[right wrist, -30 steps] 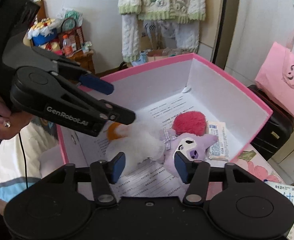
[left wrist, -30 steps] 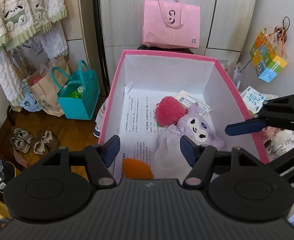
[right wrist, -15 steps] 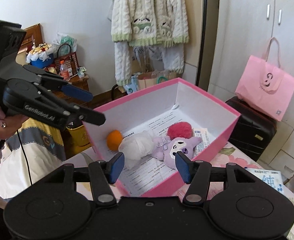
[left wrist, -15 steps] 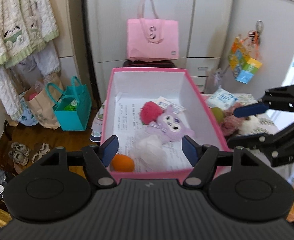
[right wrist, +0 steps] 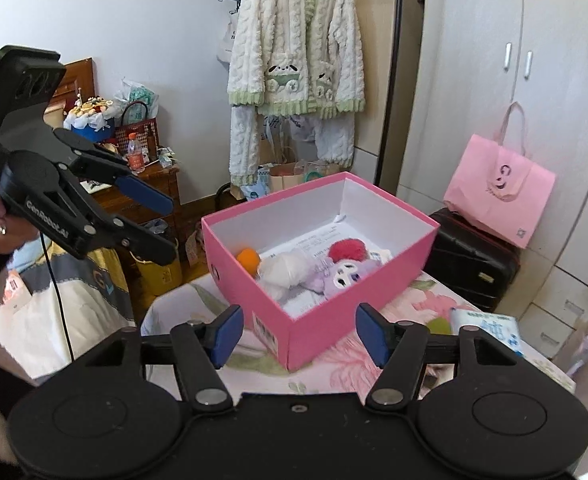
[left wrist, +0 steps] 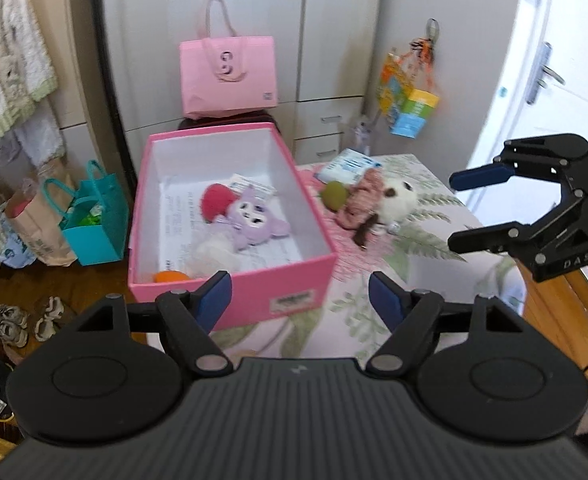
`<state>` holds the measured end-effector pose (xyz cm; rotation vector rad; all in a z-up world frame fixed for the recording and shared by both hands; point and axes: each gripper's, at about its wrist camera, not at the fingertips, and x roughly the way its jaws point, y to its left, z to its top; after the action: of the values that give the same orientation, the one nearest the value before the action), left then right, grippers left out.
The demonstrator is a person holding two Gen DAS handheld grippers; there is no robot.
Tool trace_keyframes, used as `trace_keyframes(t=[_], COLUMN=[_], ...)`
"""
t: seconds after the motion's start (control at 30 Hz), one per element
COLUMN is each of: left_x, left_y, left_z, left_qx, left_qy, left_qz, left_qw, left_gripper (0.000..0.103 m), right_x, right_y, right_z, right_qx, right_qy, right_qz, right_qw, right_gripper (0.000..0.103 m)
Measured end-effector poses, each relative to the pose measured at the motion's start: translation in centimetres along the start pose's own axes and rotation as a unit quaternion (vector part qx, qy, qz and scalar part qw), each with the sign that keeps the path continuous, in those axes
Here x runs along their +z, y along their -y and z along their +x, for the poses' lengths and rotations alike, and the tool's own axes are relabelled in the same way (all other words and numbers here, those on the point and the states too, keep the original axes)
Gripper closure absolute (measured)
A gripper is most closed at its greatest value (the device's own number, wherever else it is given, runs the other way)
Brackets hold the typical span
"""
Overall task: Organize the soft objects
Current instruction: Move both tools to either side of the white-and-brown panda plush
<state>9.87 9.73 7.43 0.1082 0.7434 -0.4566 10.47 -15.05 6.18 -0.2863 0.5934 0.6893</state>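
Note:
A pink box (left wrist: 262, 292) (right wrist: 317, 332) stands on the floral table. Inside lie a purple plush (left wrist: 254, 220) (right wrist: 345, 276), a red pompom (left wrist: 216, 202) (right wrist: 347, 250), a white fluffy toy (left wrist: 214, 254) (right wrist: 286, 270) and an orange ball (left wrist: 170, 276) (right wrist: 248, 258). On the table right of the box lie a green ball (left wrist: 335, 194), a pink plush (left wrist: 359, 208) and a white plush (left wrist: 397, 200). My left gripper (left wrist: 299, 300) (right wrist: 162, 226) is open and empty, in front of the box. My right gripper (right wrist: 297, 332) (left wrist: 457, 208) is open and empty, above the table's right side.
A tissue pack (left wrist: 347, 164) (right wrist: 485, 328) lies on the table behind the plushes. A pink bag (left wrist: 228, 76) sits on a black suitcase (right wrist: 473, 264) by the wardrobe. A teal bag (left wrist: 94, 224), paper bags and shoes (left wrist: 18, 322) are on the floor at left. A cardigan (right wrist: 297, 64) hangs behind.
Both grippers have pulled back and up from inside the box, both open and empty. The white fluffy toy stays in the box. The table right of the box has come into view.

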Motion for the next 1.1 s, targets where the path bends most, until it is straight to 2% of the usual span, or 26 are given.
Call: trace_keyframes(t=[0.23,0.5,0.7,0.87,1.1], left_x=[-0.7,0.1,1.2,2.1,2.6], left_y=[3.3,7.1,9.5,10.9,11.8], left_z=[1.1,4.2,7.5,10.9,15.7], left_qx=[-0.036,-0.068,-0.101,-0.131,-0.131], left_qy=[-0.012,-0.035,-0.054,-0.067,-0.038], left_qz=[0.029,0.06,0.071,0.058,0.039], left_qw=[0.9989,0.9952,0.9909,0.9874,0.9899], left_gripper=[0.028,0.028,0.03,0.03,0.03], right_x=[-3.7,-7.3,-9.4,-10.8,-12.5], right_y=[1.1,4.4,7.0,9.1,12.7], right_z=[-3.2,-3.7,-2.1,0.0,3.6], right_qx=[-0.045,-0.056,-0.053,-0.057,-0.038], right_qy=[-0.004,-0.022,-0.033,-0.033,-0.013], right_qz=[0.012,0.043,0.063,0.051,0.025], right_qw=[0.999,0.997,0.996,0.997,0.999], right_gripper=[0.032,0.03,0.029,0.028,0.028])
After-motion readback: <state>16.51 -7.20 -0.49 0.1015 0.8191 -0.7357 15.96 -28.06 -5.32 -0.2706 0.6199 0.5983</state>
